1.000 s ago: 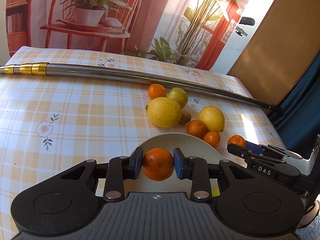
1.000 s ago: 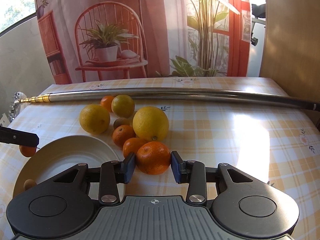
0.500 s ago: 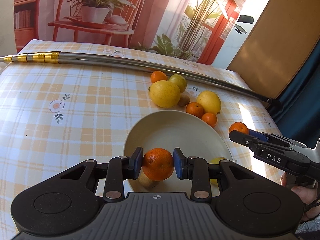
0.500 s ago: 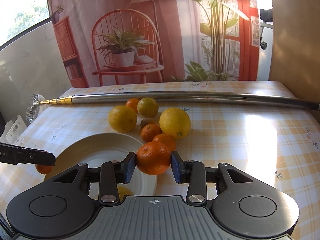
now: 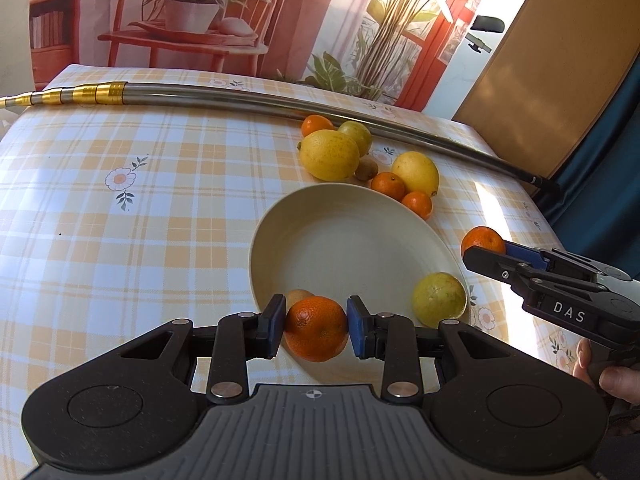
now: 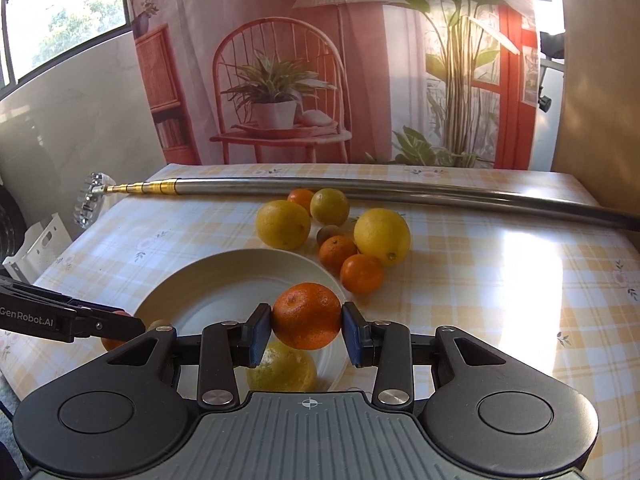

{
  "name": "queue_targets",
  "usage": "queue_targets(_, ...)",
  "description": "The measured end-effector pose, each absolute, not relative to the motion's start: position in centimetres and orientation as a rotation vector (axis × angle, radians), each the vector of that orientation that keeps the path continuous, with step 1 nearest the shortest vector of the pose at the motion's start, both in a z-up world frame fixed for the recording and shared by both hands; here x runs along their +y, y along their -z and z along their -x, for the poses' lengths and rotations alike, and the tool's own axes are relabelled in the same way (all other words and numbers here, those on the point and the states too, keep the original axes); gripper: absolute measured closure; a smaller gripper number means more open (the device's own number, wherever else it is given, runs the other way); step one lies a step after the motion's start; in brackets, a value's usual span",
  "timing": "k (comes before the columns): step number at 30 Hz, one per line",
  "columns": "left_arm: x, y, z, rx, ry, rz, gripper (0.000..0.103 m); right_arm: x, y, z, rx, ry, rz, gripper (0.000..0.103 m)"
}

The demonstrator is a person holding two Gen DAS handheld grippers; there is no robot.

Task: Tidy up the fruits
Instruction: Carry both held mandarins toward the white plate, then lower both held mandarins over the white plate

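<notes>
My left gripper [image 5: 316, 326] is shut on an orange mandarin [image 5: 316, 328] above the near rim of the cream plate [image 5: 344, 244]. A yellow lemon [image 5: 439, 300] and a small brown fruit [image 5: 297, 297] lie in the plate. My right gripper [image 6: 306, 330] is shut on another mandarin [image 6: 306, 316] over the plate's [image 6: 224, 284] right side; it also shows at the right in the left wrist view, as the right gripper [image 5: 486, 254] with its mandarin [image 5: 482, 241]. Beyond the plate sits a cluster of lemons [image 6: 382, 236], mandarins [image 6: 361, 274] and a small brown fruit [image 6: 328, 234].
A long metal pole [image 6: 360, 190] with a gold end crosses the far side of the checked tablecloth [image 5: 120, 200]. The table's right edge [image 5: 556, 236] meets a dark curtain. A person's hand [image 5: 612, 376] holds the right gripper. A printed backdrop stands behind the table.
Both grippers have pulled back and risen, each still holding its mandarin. The right one has moved from beside the cluster to above the plate. More of the plate and its lemon show.
</notes>
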State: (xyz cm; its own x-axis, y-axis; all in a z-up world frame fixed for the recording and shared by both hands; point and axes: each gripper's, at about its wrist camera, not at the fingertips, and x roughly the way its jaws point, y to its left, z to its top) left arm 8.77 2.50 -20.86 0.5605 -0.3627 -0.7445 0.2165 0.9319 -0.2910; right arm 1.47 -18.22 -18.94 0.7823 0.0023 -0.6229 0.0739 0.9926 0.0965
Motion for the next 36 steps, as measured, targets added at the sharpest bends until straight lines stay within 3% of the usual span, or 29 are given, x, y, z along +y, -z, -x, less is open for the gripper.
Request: queue_targets(36, 1.0, 21.7, -8.1, 0.912, 0.39, 0.076, 0.068, -15.3, 20.0, -0.2, 0.839, -0.114, -0.125, 0.068)
